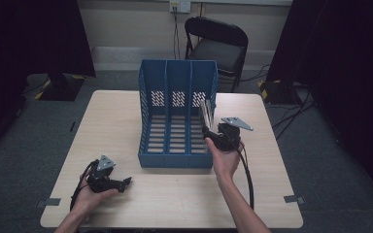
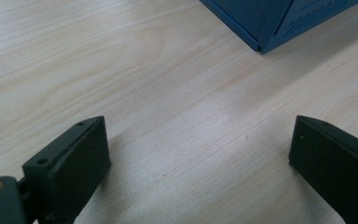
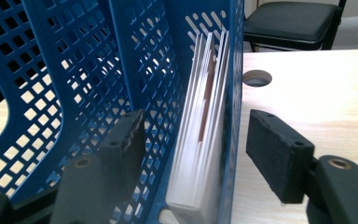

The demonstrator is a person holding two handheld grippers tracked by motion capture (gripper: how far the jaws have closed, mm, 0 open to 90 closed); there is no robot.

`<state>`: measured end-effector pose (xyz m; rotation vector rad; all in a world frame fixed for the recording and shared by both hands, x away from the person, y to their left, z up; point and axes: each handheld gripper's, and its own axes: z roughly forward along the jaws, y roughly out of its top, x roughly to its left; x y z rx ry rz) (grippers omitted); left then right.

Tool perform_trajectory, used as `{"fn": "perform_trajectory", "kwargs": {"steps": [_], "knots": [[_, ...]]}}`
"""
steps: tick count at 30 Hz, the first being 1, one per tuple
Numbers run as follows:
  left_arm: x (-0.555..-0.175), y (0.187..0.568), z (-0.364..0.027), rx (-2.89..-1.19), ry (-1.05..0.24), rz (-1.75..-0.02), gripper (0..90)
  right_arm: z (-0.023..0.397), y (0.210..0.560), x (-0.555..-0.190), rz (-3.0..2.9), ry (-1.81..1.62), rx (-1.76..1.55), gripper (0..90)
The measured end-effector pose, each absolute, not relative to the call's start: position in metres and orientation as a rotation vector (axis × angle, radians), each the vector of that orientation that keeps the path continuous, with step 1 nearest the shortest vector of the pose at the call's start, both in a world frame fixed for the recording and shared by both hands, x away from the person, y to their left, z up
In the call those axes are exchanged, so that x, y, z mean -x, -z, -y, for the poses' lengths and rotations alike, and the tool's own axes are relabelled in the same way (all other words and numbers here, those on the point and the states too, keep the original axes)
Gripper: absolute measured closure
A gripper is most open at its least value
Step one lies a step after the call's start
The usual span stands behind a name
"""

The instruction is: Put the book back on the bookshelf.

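Blue file rack (image 1: 177, 116), perforated plastic with three slots, stands mid-table on pale wood-grain table (image 1: 126, 116). At left we note the left gripper (image 1: 126, 182) resting low near the front edge, matte black jaws spread wide. At right, the right gripper (image 3: 193, 154) straddles a thin white book (image 3: 205, 126) upright in the rack's rightmost slot, jaws apart.

Rig: 2 hand-held black grippers, bare forearms.
Left gripper (image 1: 126, 182) and right gripper (image 1: 208, 132) each carry a grey 3-cornered plate and a black trailing cable; blocky matte jaws with small screw holes, brass-coloured pivot inserts.
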<state>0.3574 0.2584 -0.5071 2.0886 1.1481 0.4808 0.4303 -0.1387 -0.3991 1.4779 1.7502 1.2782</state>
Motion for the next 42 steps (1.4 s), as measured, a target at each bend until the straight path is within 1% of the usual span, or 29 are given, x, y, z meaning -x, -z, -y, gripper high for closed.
{"fn": "perform_trajectory", "kwargs": {"steps": [2, 11, 17, 20, 30, 36, 42], "knots": [[-0.357, 0.507, -0.258, -2.089, -0.481, -1.148, 4.3, 0.144, 0.398, -0.429, -1.756, -1.296, -1.481, 34.4], [-0.357, 0.507, -0.26, -2.092, -0.48, -1.142, 5.0, 0.169, 0.396, -0.414, -1.768, -1.283, -1.431, 31.6], [-0.358, 0.507, -0.26, -2.092, -0.478, -1.138, 5.2, 0.187, 0.403, -0.401, -1.78, -1.28, -1.429, 29.8], [-0.357, 0.507, -0.26, -2.093, -0.478, -1.138, 5.2, 0.197, 0.409, -0.396, -1.806, -1.292, -1.439, 27.2], [-0.357, 0.507, -0.261, -2.088, -0.484, -1.148, 5.4, 0.24, 0.435, -0.374, -1.897, -1.181, -1.44, 25.9], [-0.357, 0.507, -0.26, -2.085, -0.484, -1.153, 5.3, 0.27, 0.448, -0.367, -1.97, -1.108, -1.385, 24.3], [-0.357, 0.507, -0.26, -2.085, -0.484, -1.154, 5.3, 0.284, 0.469, -0.364, -2.019, -1.03, -1.403, 23.6]]}}
